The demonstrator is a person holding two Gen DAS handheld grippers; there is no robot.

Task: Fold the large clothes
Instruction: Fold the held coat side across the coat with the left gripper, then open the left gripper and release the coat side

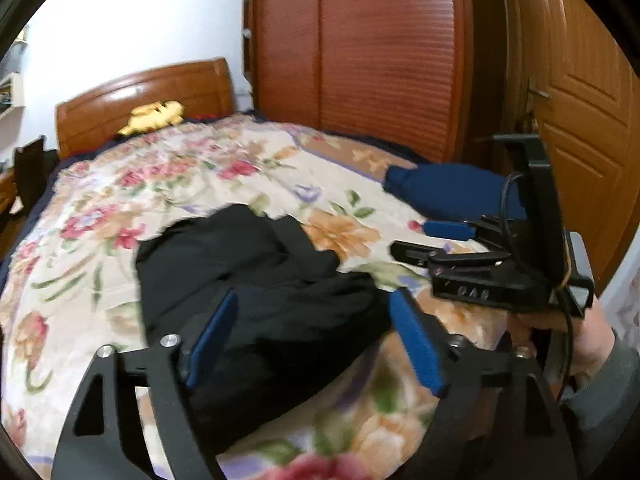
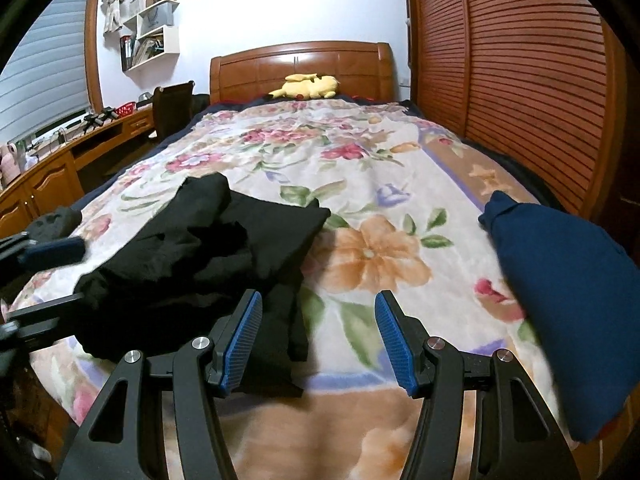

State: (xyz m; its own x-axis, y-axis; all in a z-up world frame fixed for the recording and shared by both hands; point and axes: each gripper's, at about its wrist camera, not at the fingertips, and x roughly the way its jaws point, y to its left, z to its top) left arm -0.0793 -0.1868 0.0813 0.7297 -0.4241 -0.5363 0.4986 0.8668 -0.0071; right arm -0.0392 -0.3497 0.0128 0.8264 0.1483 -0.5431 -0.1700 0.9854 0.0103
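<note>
On the floral blanket (image 2: 372,152) the crumpled black garment (image 2: 208,248) is seen blurred in the left wrist view between the spread pads of the left gripper (image 1: 316,340), its near edge hidden, while the right gripper (image 2: 318,340) is held parted and empty.

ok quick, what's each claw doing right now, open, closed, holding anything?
Left claw: open, nothing gripped, black garment lying loose between its fingers.
Right claw: open, empty, over the floral blanket.

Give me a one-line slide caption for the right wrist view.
Open right gripper over a floral blanket, crumpled black garment ahead-left, blue garment to the right.
</note>
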